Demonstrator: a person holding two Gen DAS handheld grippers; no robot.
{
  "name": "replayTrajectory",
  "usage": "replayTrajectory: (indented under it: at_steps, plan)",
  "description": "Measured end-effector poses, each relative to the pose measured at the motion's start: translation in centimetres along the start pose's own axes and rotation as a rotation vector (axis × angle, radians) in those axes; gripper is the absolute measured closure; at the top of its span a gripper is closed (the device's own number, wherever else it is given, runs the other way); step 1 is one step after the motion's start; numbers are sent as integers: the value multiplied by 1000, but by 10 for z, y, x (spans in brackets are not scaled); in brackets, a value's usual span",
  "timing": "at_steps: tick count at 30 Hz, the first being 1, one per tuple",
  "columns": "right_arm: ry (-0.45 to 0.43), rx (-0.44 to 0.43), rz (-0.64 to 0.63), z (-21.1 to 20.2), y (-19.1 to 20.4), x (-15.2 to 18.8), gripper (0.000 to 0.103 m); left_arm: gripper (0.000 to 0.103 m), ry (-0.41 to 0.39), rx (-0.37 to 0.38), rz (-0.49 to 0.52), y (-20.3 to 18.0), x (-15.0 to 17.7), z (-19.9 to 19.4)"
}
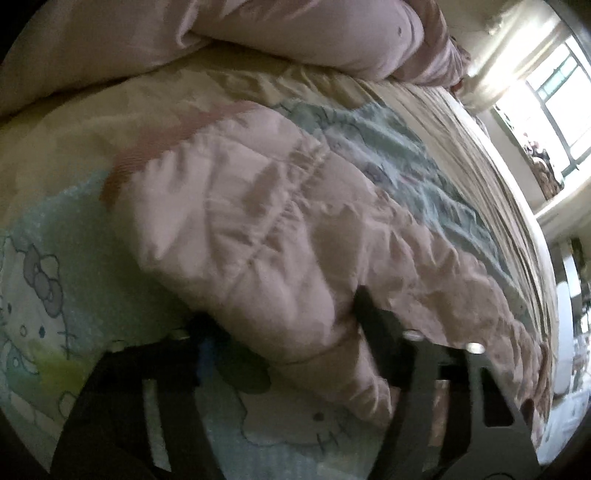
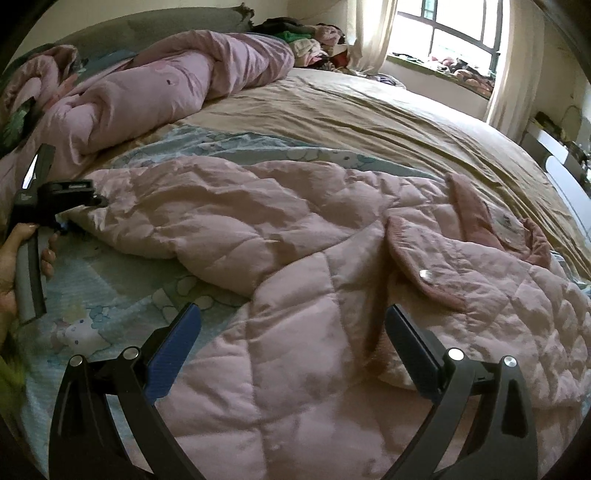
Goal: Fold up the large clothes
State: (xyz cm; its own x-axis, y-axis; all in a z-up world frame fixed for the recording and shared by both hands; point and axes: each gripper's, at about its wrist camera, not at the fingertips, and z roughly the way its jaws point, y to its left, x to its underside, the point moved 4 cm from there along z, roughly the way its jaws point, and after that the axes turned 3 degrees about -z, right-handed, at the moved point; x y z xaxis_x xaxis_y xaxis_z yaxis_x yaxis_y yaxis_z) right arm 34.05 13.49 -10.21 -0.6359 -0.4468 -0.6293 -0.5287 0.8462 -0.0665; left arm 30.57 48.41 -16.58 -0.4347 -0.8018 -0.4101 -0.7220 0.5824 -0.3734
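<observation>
A large pink quilted jacket (image 2: 295, 229) lies spread across the bed, its darker collar (image 2: 476, 218) to the right. One sleeve (image 1: 258, 221) runs out to the left. My left gripper (image 1: 280, 314) has the end of that sleeve filling the gap between its fingers, which press on it from both sides. The right wrist view shows the left gripper (image 2: 98, 201) at the sleeve's tip, held by a hand (image 2: 11, 258). My right gripper (image 2: 291, 332) hovers open over the jacket's body, its blue pads (image 2: 177, 350) wide apart with nothing clamped.
The jacket rests on a pale blue cartoon-print sheet (image 2: 110, 280) over a beige cover (image 2: 369, 110). A rolled pink duvet (image 2: 166, 85) lies along the far side. A pile of clothes (image 2: 314, 40) sits by the bright window (image 2: 458, 29).
</observation>
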Motion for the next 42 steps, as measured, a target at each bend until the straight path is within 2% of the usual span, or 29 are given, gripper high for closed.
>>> replayTrajectory:
  at_steps: [1,5,12,18,23,30,36,42]
  plan:
    - [-3,4,6,-1,-3,0,4,69,-11,3,3,0,-2,-1]
    - [-10,13,37,-6,-15,6,4,88,-85,9,97,-17,-6,-22]
    - [-21,28,91,-21,-37,22,4,92,-201,57,188,-52,-9,-83]
    - [-33,52,170,-48,-77,46,4,92,-321,121,296,-111,-1,-161]
    - [-53,78,223,-74,-110,65,4,93,-371,167,361,-160,14,-205]
    - [-114,116,323,-118,-169,90,4,94,-399,225,464,-228,56,-246]
    - [-162,146,396,-149,-214,109,4,94,-400,302,569,-281,117,-269]
    - [-182,177,449,-171,-254,131,4,94,-367,372,670,-327,185,-268]
